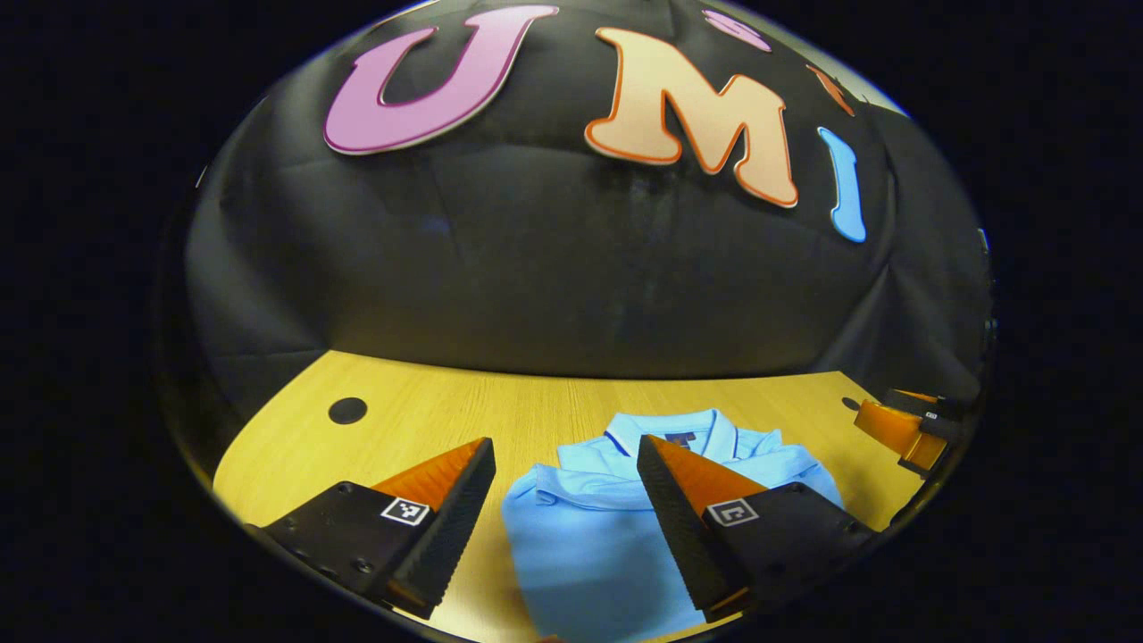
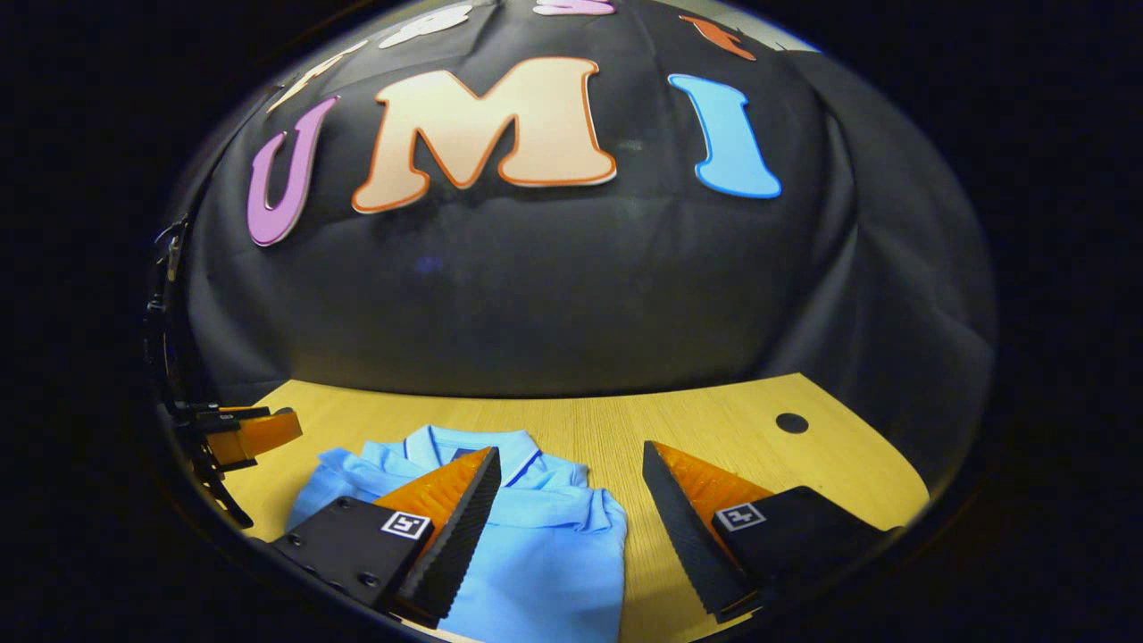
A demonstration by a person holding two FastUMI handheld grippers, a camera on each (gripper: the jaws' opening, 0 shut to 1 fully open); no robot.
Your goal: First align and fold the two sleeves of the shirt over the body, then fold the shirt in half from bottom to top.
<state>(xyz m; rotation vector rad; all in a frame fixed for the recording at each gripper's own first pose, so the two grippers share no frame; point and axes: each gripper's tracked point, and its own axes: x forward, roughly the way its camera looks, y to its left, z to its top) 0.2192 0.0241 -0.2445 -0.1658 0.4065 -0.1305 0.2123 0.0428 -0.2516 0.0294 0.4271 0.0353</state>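
Both my grippers, left gripper [image 1: 565, 455] and right gripper [image 2: 571, 460], are hovering wide open, holding nothing, above the shirt [image 1: 589, 545]. Sleeves are looking folded in; I'm risking them slipping out if I'm pinching one layer at the hem.

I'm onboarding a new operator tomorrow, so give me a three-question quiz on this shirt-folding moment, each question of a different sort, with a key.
1. True or false: the left gripper is clamped on the blue shirt.
2. Multiple choice: how do the sleeves lie? A) spread flat out to the sides B) folded in over the body C) hanging off the table.
3. Fill in: in the right gripper view, the shirt's ___ sits at its far end, toward the booth wall.

Key
1. False: its jaws stand wide apart above the shirt, as do those of the right gripper.
2. B.
3. Collar.
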